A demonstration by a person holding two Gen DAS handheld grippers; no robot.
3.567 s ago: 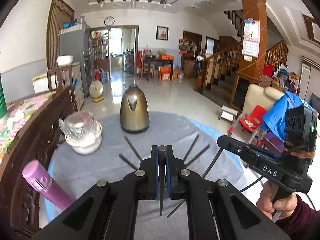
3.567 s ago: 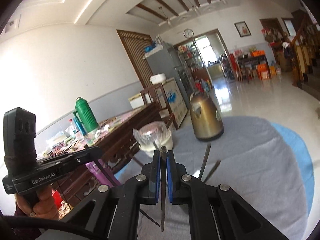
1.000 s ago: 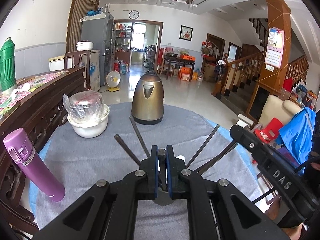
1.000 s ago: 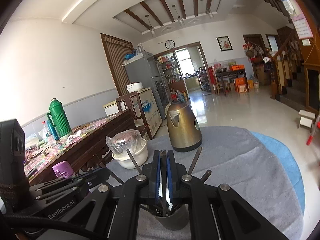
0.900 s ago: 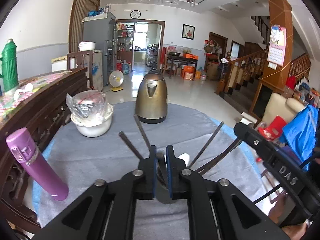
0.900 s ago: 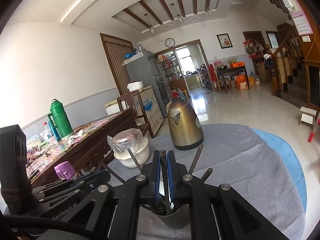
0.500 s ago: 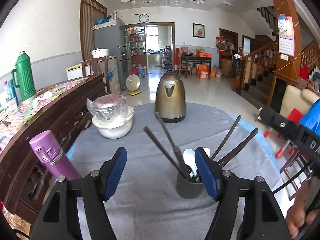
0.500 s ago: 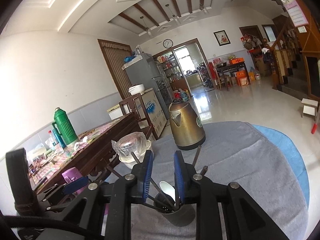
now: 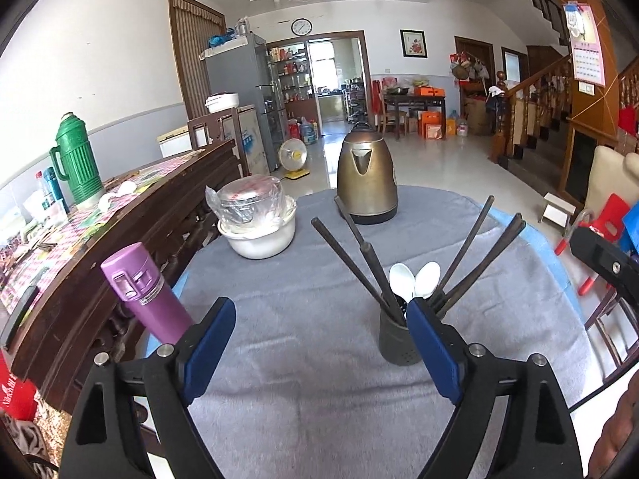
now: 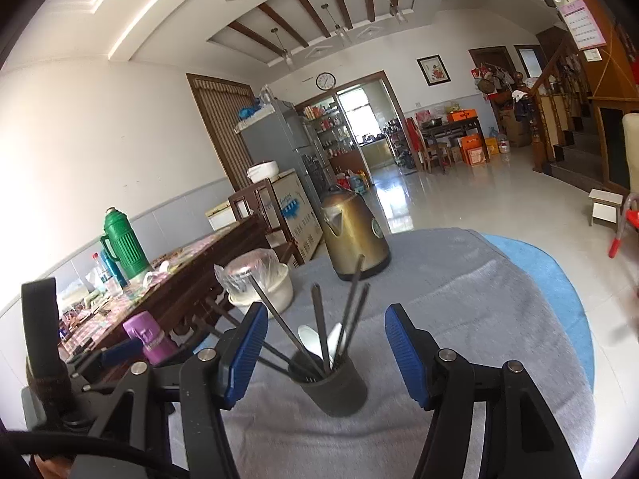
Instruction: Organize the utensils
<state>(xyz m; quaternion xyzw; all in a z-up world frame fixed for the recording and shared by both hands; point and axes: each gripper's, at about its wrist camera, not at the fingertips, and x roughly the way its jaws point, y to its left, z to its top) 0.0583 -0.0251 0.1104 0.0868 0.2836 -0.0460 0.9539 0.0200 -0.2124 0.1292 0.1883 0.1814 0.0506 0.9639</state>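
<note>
Both grippers, left [image 9: 321,325] and right [image 10: 322,329], hang wide open and empty. The chopsticks [image 9: 347,263] and spoons [image 9: 413,281] all stand in the cup [image 10: 333,385] on the table [image 9: 311,399]; nothing loose shows, so the job looks done.

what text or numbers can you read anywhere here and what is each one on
No text reads in full.
White lettering on the red bag: cut off at the edge, unreadable.
Numbers on the wall calendar: too small to read.
Numerals on the wall clock: too small to read.
Blue script on the chest freezer: blurred.
Band on the purple bottle: no legible text.
</note>
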